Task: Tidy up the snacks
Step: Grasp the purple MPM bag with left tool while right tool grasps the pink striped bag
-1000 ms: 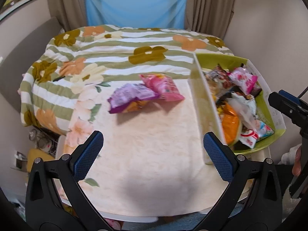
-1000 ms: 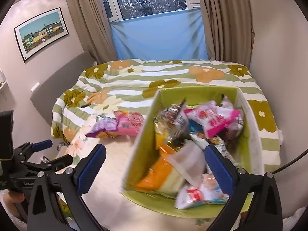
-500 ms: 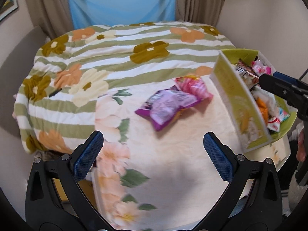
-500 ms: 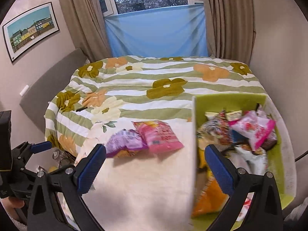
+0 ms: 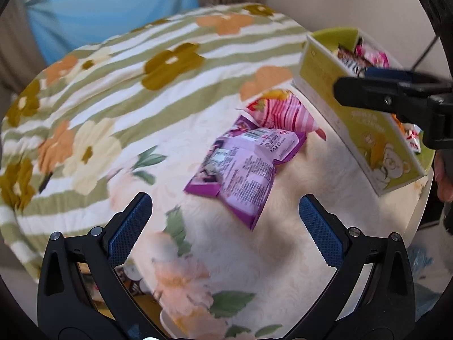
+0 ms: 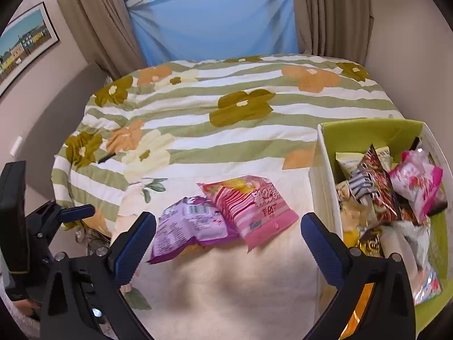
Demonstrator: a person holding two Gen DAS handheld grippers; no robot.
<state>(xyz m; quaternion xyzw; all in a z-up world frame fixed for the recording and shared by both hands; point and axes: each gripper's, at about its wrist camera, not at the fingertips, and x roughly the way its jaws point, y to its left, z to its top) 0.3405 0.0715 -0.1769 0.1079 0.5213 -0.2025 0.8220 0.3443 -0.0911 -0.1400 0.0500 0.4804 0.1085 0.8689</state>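
1. Two snack packets lie loose on the cream floral cloth of the table [image 6: 226, 283]: a purple packet [image 5: 243, 164] and a pink striped packet [image 6: 252, 206]. They touch, and in the right wrist view the pink one's edge overlaps the purple one. The bed [image 6: 226, 107] with its flowered duvet is just behind.
2. The green box [image 6: 368, 130], heaped with other wrapped snacks, stands just to the right of the pair.
3. The left tongs [image 5: 226, 221] are spread wide and empty, hovering above the near end of the purple packet.
4. The right tongs [image 6: 228, 240] are likewise released, holding nothing, poised over both packets.
5. These packets look light, puffed with air, and crinkly. I'd expect the film to be slippery and to buckle under a squeeze, and the contents may crush.
6. The best hold seems to be a flat sealed end or a corner, pinched gently, not the bulging middle. The purple packet's nearest corner is free for that.
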